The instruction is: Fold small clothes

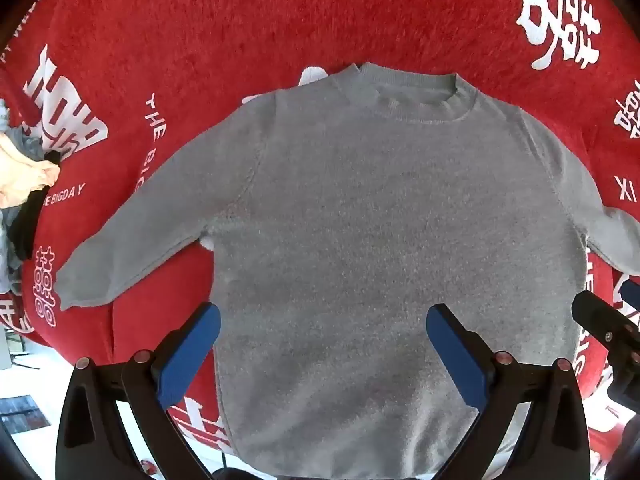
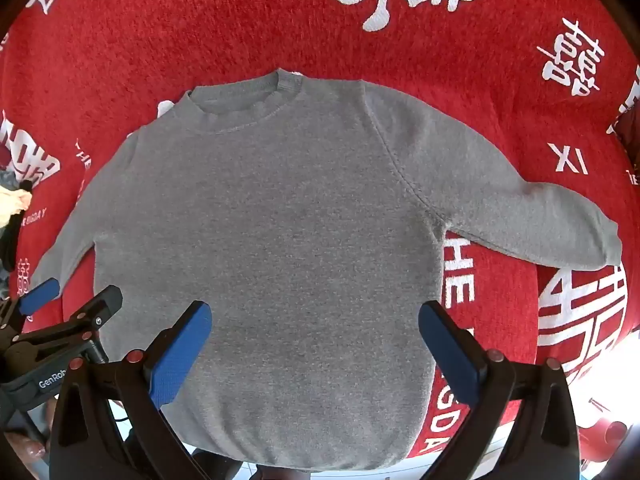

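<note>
A small grey knitted sweater [image 1: 380, 216] lies flat on a red blanket, collar away from me, both sleeves spread outward and down; the right wrist view shows the same sweater [image 2: 272, 232]. My left gripper [image 1: 323, 320] hovers above the sweater's lower left part, jaws wide open, nothing between the blue pads. My right gripper [image 2: 315, 316] hovers over the lower right part, also wide open and empty. The left gripper [image 2: 60, 292] appears at the left edge of the right wrist view, and a black part of the right gripper [image 1: 600, 320] at the right edge of the left wrist view.
The red blanket [image 1: 240, 40] carries white characters and lettering and covers the whole work surface. A heap of other clothes [image 1: 20, 184], cream, grey and black, lies at the far left. A light floor [image 1: 32, 384] shows beyond the blanket's near edge.
</note>
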`<state>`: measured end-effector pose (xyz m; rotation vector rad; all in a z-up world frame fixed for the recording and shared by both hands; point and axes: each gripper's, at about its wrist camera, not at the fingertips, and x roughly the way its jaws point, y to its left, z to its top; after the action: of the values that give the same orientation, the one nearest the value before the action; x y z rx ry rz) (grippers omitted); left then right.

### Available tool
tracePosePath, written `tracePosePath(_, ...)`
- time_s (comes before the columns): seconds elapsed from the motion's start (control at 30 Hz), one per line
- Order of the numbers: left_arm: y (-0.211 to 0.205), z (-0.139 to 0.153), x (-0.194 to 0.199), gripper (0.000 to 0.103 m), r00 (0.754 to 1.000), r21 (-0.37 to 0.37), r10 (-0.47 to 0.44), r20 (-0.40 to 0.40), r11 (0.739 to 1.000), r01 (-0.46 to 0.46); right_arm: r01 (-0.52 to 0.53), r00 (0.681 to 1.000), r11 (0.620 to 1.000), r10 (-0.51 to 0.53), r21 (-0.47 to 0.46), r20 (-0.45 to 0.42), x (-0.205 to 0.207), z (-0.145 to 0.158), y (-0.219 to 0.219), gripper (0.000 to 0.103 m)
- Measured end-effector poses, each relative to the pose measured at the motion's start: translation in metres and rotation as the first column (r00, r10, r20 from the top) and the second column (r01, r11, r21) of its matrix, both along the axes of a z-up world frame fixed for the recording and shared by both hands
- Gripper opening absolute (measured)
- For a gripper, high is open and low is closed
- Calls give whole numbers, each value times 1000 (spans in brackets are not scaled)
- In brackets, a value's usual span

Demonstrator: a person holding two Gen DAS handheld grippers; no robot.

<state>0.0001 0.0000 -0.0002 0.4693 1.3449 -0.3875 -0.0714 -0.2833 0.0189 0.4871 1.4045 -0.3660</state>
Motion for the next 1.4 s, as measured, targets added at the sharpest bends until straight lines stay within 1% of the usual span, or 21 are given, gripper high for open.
tracePosePath(0.4, 5, -4, -5, 103, 1000, -21, 2, -21, 1000, -2, 1, 1000, 1000, -1, -8, -6, -1, 1, 6, 103)
tracePosePath(0.47, 12, -8, -3, 103, 999, -19, 5, -32, 1000, -6, 1, 1000, 1000, -1, -7, -7, -1, 1, 7, 103)
tracePosePath(0.67, 11, -8, -4, 103, 999, -16, -5, -39, 1000, 5, 0, 1000, 1000, 0, -6, -12, 0, 1, 7, 103)
tracePosePath(1.4, 15, -11, -5, 103, 998, -21, -1, -62, 1000, -1, -11, 1000, 1000, 10, -23, -25, 2, -3, 15, 103)
